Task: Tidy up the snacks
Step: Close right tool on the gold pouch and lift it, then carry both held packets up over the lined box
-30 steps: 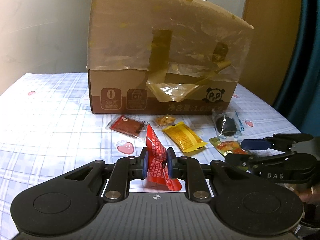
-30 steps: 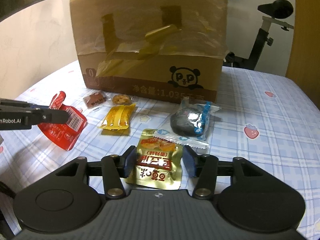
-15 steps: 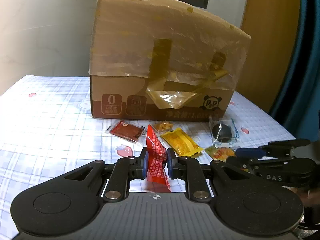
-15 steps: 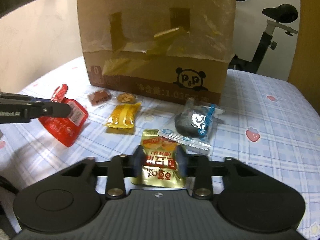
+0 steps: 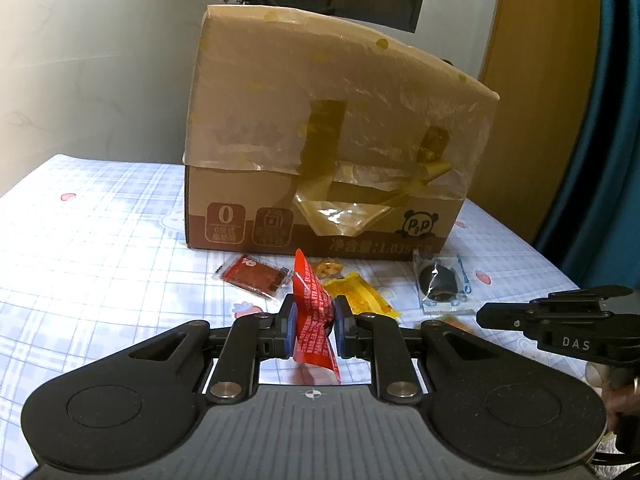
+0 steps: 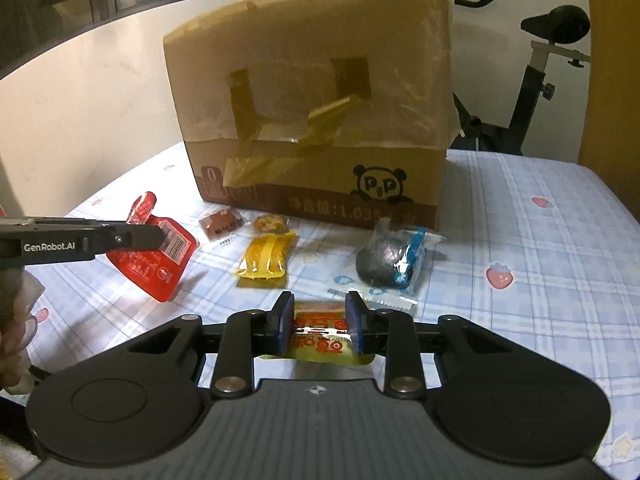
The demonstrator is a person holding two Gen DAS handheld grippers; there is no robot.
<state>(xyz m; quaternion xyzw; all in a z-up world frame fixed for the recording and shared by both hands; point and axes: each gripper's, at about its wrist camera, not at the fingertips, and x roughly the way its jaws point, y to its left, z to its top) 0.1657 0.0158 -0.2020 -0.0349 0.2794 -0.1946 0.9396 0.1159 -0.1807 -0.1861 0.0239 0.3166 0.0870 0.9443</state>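
My left gripper (image 5: 314, 324) is shut on a red snack pouch (image 5: 312, 320) and holds it above the table; the pouch also shows in the right wrist view (image 6: 154, 256). My right gripper (image 6: 320, 320) is shut on a gold and red snack packet (image 6: 320, 340), lifted off the table. A tall cardboard box (image 5: 328, 148) with torn tape stands behind the snacks. On the table lie a yellow packet (image 6: 266, 258), a dark round snack in clear and blue wrap (image 6: 390, 264), a small brown packet (image 6: 222, 222) and a small orange snack (image 6: 270, 224).
The table has a checked cloth with strawberry prints (image 6: 520, 240). An exercise bike (image 6: 536, 80) stands behind at right. A wall runs along the left. A wooden door and a blue curtain (image 5: 608, 120) stand at right in the left wrist view.
Both grippers have risen with their packets. The right gripper closed on the gold packet and lifted it off the table. The left gripper kept its hold on the red pouch.
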